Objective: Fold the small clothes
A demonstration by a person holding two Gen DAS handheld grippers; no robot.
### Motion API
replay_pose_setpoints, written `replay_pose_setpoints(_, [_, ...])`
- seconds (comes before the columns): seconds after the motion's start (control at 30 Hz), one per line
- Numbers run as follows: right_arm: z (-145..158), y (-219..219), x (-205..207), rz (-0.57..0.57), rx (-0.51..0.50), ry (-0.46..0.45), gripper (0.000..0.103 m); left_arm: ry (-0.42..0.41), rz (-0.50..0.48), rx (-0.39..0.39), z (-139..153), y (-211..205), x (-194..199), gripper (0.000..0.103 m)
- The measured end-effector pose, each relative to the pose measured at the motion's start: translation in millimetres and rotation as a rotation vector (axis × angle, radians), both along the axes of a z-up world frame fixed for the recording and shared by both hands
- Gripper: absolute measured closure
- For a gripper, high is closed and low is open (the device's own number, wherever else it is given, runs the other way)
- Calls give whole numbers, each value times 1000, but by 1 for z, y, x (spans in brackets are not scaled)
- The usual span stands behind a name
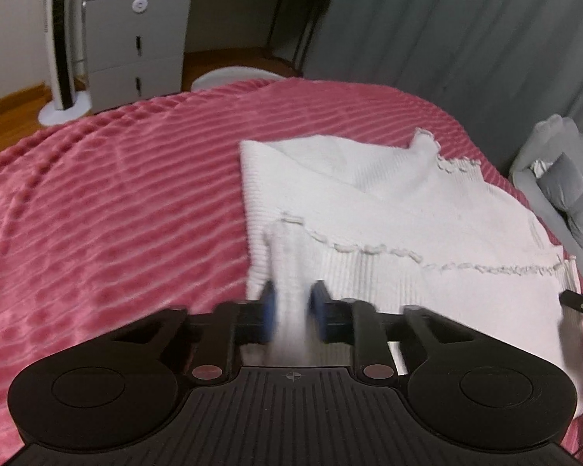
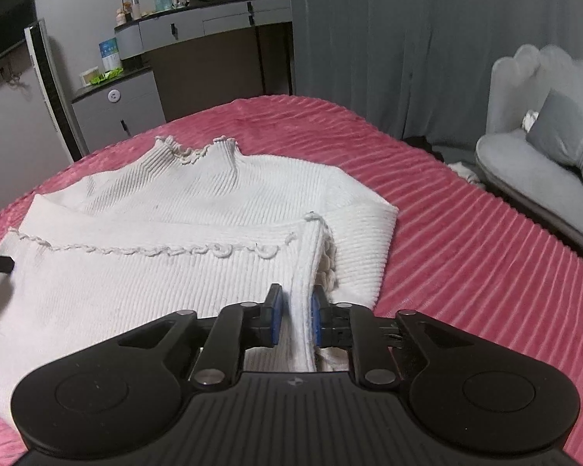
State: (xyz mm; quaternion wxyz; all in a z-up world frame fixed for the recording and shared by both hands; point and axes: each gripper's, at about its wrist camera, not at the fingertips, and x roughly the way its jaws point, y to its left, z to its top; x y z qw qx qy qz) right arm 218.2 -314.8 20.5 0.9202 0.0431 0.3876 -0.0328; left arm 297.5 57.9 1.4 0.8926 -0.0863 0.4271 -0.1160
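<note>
My left fingers [image 1: 293, 312] and right fingers [image 2: 295, 320] each grasp the white sweater's [image 2: 175, 202] frilled hem, halfway folded on the bed [image 2: 466, 252]; the final fold remains

White ribbed knit sweater [image 2: 182, 209] with frilled collar [image 2: 198, 149] is lying on pink blanket, hem with scalloped trim [image 2: 175, 250] folded up over the body; near hem corners are lifting off surface.

Left hand-held gripper [image 1: 293, 303] pads pinched on white fabric, right hand-held gripper [image 2: 294, 310] likewise, both low
</note>
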Motion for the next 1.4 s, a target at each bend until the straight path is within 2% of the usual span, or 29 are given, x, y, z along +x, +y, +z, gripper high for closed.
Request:
replay_pose_setpoints(0.17, [13,5,-11,18,-19,-56,95,-52,-17,-18,15,1,-8,89])
replay_pose_setpoints(0.23, [23,6,-16,25,-40,-88,95,-82,-13,-48,27,0,-9,90])
replay_pose_setpoints(0.27, [28,6,-17,29,-44,-104,96,-100,-14,-65,34,0,-9,94])
replay_pose_setpoints(0.37, [45,8,-16,30,-74,-163,96,-174,-24,-93,58,-5,-3,94])
replay_pose_setpoints(0.5, [57,8,3,-3,-142,-213,96,-263,-27,-55,83,-18,15,94])
replay_pose_setpoints(0.57, [59,6,16,-33,-173,-226,96,-277,-27,-45,87,-25,29,94])
replay_pose_setpoints(0.73, [52,-1,52,-57,-177,-199,96,-306,-41,36,84,-45,56,94])
replay_pose_setpoints(0.87, [27,2,71,-36,-202,-120,96,-234,-13,59,51,-50,73,94])
replay_pose_setpoints(0.97, [9,0,78,-36,-197,-80,96,-185,-37,64,26,-51,75,94])
replay_pose_setpoints(1.03, [3,-3,82,-31,-193,-61,96,-183,-55,73,17,-52,74,94])
replay_pose_setpoints(1.23, [18,2,91,-16,-238,-163,97,-266,-8,60,31,-47,88,94])
replay_pose_setpoints(1.4, [34,0,107,-93,-267,-263,97,-373,44,78,52,-47,99,94])
